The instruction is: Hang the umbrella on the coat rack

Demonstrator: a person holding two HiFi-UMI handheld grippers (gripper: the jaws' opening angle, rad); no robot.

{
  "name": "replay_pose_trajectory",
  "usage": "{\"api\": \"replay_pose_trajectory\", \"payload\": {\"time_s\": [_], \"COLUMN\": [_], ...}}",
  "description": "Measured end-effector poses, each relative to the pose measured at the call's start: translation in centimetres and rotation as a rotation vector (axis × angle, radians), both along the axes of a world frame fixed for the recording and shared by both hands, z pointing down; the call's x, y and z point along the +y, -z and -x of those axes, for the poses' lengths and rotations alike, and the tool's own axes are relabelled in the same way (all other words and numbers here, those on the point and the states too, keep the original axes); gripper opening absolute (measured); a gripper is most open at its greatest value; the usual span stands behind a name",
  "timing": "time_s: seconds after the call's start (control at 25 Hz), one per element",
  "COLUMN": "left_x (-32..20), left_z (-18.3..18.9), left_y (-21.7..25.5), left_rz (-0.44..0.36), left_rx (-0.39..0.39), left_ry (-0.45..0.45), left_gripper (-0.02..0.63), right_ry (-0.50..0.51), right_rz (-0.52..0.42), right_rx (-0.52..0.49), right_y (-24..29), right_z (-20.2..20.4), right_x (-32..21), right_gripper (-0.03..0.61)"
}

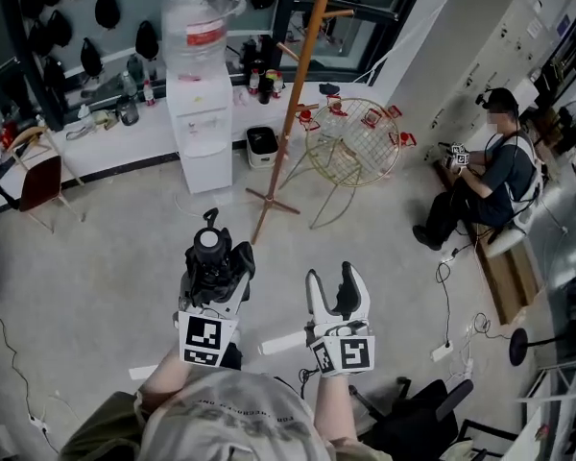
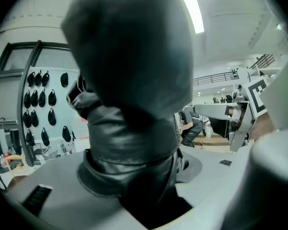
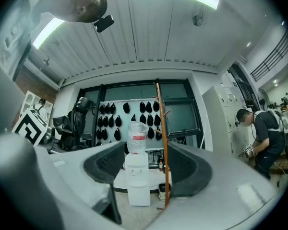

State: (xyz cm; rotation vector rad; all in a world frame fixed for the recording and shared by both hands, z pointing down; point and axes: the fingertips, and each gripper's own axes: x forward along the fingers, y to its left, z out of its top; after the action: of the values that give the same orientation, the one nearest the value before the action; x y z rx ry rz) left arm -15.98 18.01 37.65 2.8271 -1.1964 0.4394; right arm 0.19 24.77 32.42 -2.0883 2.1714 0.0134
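My left gripper (image 1: 216,279) is shut on a folded black umbrella (image 1: 212,250) that stands upright in its jaws, handle end up. In the left gripper view the umbrella (image 2: 129,123) fills the middle, pinched between the grey jaws of the left gripper (image 2: 137,181). My right gripper (image 1: 338,294) is just to the right of it, open with nothing between its fingers. The coat rack (image 1: 302,94), a tall orange wooden pole with pegs and a crossed foot, stands ahead on the floor. In the right gripper view the coat rack (image 3: 164,147) shows between the open jaws of the right gripper (image 3: 145,169), with the umbrella (image 3: 76,122) at left.
A white water dispenser (image 1: 202,113) stands left of the rack, with a small bin (image 1: 261,146) beside it. A round wire table (image 1: 351,142) is right of the rack. A seated person (image 1: 490,181) is at far right. A black office chair (image 1: 424,419) is near my right.
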Motion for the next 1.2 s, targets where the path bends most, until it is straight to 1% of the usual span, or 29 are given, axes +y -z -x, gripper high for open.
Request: {"api": "replay_pose_trajectory", "payload": {"time_s": [0.16, 0.36, 0.56, 0.72, 0.84, 0.92, 1.04, 1.2], "left_x": [-4.4, -8.4, -10.7, -11.8, -12.4, -12.9, -13.6, -14.8], "left_z": [-0.1, -1.2, -3.1, -5.1, -6.9, -8.2, -10.5, -14.2], "left_y": [0.0, -0.6, -2.3, -3.4, -4.2, -4.5, -5.2, -5.8], "left_rz": [0.011, 0.013, 0.039, 0.051, 0.054, 0.052, 0.048, 0.038], "left_rx": [-0.014, -0.026, -0.039, -0.042, -0.048, -0.052, -0.054, -0.045], "left_ry": [-0.064, -0.115, -0.157, -0.193, -0.215, -0.224, -0.233, -0.244], "left_gripper": [0.264, 0.264, 0.264, 0.264, 0.264, 0.264, 0.264, 0.264], "right_ry": [-0.01, -0.009, 0.025, 0.081, 0.161, 0.235, 0.376, 0.589], "right_rz": [-0.008, -0.014, 0.017, 0.019, 0.012, 0.003, -0.005, 0.006], "right_rx": [-0.015, -0.023, -0.005, -0.023, -0.049, -0.077, -0.112, -0.137], "right_y": [0.6, 0.8, 0.6, 0.5, 0.3, 0.3, 0.1, -0.3], "right_z": [0.6, 1.0, 0.8, -0.2, -0.9, -1.4, -1.9, -2.9], "right_x": [-3.8, -7.4, -9.8, -11.6, -12.9, -13.8, -15.3, -17.3], "right_gripper": [0.268, 0.268, 0.268, 0.268, 0.268, 0.268, 0.268, 0.268]}}
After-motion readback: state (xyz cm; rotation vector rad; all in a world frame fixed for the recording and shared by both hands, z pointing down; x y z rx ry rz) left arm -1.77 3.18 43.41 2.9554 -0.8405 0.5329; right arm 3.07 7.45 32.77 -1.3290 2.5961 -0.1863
